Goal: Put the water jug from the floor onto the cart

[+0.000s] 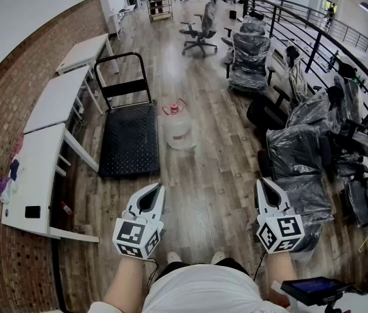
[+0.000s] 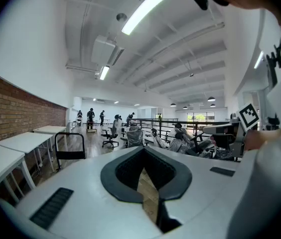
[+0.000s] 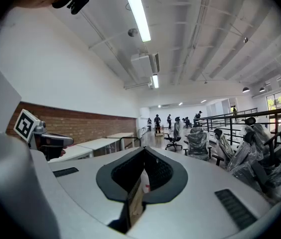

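Note:
The water jug [image 1: 178, 130], clear plastic with a red cap and handle, stands upright on the wood floor well ahead of me. Just left of it lies the cart [image 1: 130, 141], a flat black platform with an upright black push handle [image 2: 70, 144] at its far end. My left gripper [image 1: 158, 188] and right gripper [image 1: 263, 182] hang side by side low in the head view, far short of the jug. Both point forward with jaws shut and nothing held. In the right gripper view a sliver of the jug [image 3: 145, 180] shows through the jaw window.
White desks [image 1: 53, 103] line the brick wall at the left. Plastic-wrapped office chairs [image 1: 301, 149] crowd the right side along a black railing [image 1: 314, 31]. More chairs and several people stand at the far end. A tablet [image 1: 311, 289] is at the lower right.

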Demonstrator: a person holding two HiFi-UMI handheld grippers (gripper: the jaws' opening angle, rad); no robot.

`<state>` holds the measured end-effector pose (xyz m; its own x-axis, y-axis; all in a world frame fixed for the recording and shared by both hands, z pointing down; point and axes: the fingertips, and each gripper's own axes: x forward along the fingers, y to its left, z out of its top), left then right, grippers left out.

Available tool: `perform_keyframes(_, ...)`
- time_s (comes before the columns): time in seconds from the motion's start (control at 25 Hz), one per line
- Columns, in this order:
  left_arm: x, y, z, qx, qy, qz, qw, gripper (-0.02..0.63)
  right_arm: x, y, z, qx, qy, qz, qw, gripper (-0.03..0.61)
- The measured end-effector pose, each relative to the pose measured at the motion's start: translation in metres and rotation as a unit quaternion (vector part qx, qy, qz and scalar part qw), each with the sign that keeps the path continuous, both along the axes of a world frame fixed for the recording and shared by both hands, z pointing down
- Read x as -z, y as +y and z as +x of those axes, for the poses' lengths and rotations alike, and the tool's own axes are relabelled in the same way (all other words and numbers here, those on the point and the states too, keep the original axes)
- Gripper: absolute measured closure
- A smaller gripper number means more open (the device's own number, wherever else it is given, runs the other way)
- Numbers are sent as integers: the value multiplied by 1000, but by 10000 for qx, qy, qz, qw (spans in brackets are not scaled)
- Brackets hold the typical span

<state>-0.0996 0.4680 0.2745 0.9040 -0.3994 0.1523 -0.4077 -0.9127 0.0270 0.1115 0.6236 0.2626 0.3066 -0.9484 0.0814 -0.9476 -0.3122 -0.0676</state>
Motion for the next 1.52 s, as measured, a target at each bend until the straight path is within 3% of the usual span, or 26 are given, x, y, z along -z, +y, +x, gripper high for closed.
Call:
perform_keyframes(0.56, -9, 35, 40, 280, -337, 11, 9990, 614, -30, 24, 58, 156, -341, -43, 9993, 576)
perform_keyframes(0.84, -20, 21, 65, 126, -426, -1, 9990, 614, -45, 13, 72, 108, -366, -172, 9991, 577)
perform_keyframes(1.12, -29, -32, 102, -63, -244, -118, 9996, 614, -46, -30, 101, -72, -204, -356, 9991, 575)
perform_keyframes(1.52, -30, -169, 118, -117, -159, -142, 9997, 614, -30, -164, 114, -60, -25, -454, 9989, 575)
